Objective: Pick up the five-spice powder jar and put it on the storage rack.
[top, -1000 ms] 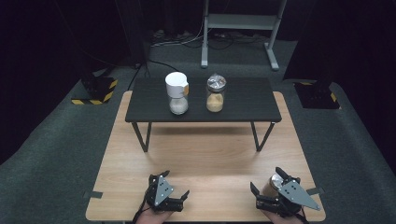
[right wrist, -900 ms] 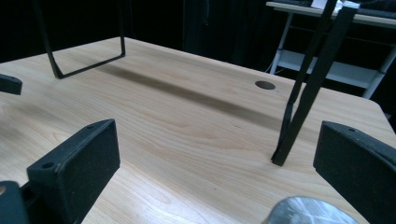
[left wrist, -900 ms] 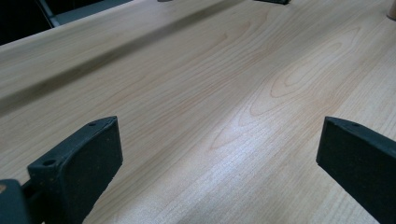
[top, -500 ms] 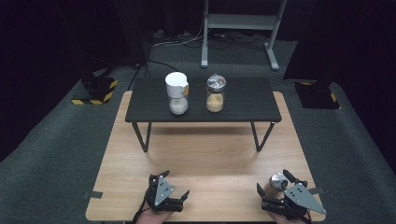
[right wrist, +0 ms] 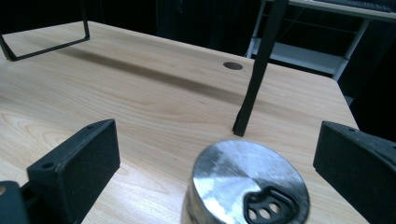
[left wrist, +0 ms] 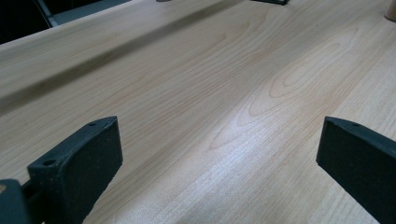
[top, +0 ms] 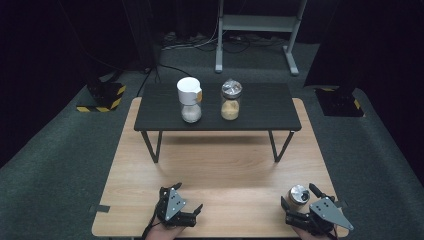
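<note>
Fingers of your left gripper point(top: 186, 201) sit spread wide at about seven o'clock on the wooden surface point(top: 220, 160), with nothing between them; the left gripper view shows bare wood grain under the two black pads point(left wrist: 95, 154). Your left hand point(top: 162, 231) comes in at the bottom edge.

Moving toward twelve o'clock, a low black table point(top: 215, 107) stands on the far half of the surface. On it, a jar with a white cap point(top: 189, 100) holds pale contents, and just beside it to the right stands a jar with a foil-like top point(top: 231, 100) holding tan contents. The two are near each other but apart.

At about five o'clock, your right gripper point(top: 299, 197) rests near the surface's front edge with its fingers spread open. A small metal-lidded shaker point(top: 299, 194) stands upright between them; in the right gripper view its shiny lid point(right wrist: 250, 184), with a black pour opening, sits low and closer to the right finger, and neither pad point(right wrist: 88, 158) touches it. One leg of the black table point(right wrist: 259, 70) stands just beyond the shaker.
</note>
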The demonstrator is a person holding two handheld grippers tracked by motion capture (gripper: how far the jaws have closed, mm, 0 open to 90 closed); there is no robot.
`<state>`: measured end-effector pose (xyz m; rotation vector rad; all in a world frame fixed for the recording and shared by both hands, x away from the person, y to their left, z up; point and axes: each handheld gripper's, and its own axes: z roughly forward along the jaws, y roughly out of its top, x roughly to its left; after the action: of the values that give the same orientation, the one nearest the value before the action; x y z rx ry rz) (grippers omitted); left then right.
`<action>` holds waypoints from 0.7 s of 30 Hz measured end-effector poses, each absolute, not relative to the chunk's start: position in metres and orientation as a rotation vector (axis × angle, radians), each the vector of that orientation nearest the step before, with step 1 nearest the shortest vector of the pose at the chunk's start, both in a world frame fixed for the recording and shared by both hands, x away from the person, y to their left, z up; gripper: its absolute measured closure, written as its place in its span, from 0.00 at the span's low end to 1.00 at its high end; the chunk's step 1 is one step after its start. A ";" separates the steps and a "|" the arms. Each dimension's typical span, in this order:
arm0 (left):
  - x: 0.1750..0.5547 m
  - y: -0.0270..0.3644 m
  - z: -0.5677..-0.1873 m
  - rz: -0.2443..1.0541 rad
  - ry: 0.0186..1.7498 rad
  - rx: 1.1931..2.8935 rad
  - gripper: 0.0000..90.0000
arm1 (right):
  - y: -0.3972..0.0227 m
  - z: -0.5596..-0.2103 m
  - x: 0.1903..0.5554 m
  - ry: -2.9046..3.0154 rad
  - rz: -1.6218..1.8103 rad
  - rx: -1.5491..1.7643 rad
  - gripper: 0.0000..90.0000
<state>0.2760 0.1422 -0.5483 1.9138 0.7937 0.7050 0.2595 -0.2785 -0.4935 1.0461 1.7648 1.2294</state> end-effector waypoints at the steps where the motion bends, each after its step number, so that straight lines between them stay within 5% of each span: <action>1: 0.276 0.142 -0.548 0.705 0.793 1.914 0.01 | -0.280 -0.494 0.260 1.763 1.228 1.051 0.00; 11: 0.276 0.142 -0.548 0.702 0.794 1.913 0.01 | -0.289 -0.504 0.259 1.736 1.252 1.082 0.00; 21: 0.276 0.142 -0.548 0.705 0.794 1.914 0.01 | -0.290 -0.512 0.259 1.735 1.277 1.075 0.11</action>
<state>0.2760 0.1421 -0.5483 1.9145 0.7937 0.7054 0.2586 -0.2896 -0.5116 1.0746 1.7350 1.2775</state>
